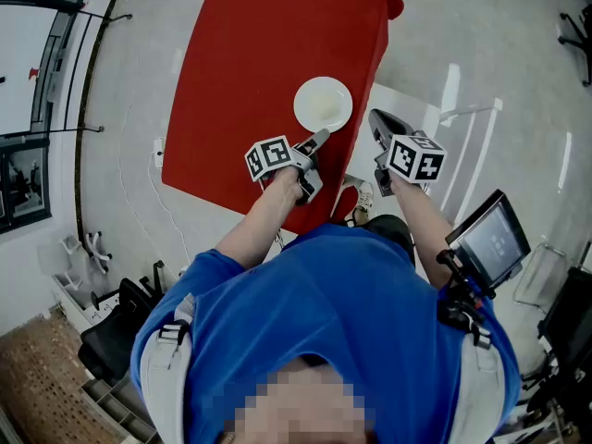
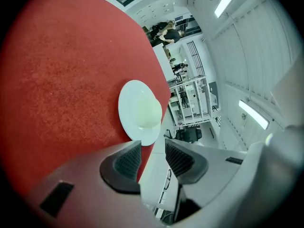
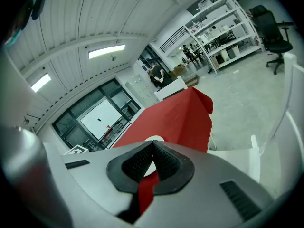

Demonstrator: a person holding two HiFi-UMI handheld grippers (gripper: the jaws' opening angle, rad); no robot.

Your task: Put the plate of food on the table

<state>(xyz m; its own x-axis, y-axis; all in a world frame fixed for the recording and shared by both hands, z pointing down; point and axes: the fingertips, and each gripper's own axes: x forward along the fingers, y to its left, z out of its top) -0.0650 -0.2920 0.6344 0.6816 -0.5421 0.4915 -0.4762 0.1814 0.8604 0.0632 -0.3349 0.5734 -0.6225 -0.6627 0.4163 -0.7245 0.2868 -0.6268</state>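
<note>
The left hand-held gripper [image 1: 319, 140] is being held with its jaws standing wide apart, and nothing is being pressed between the ribbed pads [image 2: 124, 161]; in the left gripper view only the tabletop's edge and the floor beyond are showing through the gap. Just ahead of its tips, the plate [image 1: 323, 104] is lying flat on the red tabletop [image 1: 250, 81], close to the right edge and toward the near side. A pale mound of food [image 2: 148, 112] is sitting in the plate's middle; what kind cannot be told.

The right hand-held gripper [image 1: 379, 123] is being held off the right edge of the tabletop, over the floor, with its jaws brought together at the tips and nothing being carried between them.

The setting-down step is being judged as done, since the plate is resting on the tabletop apart from both tools. The step in hand is being read as the letting-go. The next move is being judged to call for the left hand-held gripper being drawn straight back toward the near side, jaws kept wide, so that the plate's near rim is not being nudged toward the edge.
</note>
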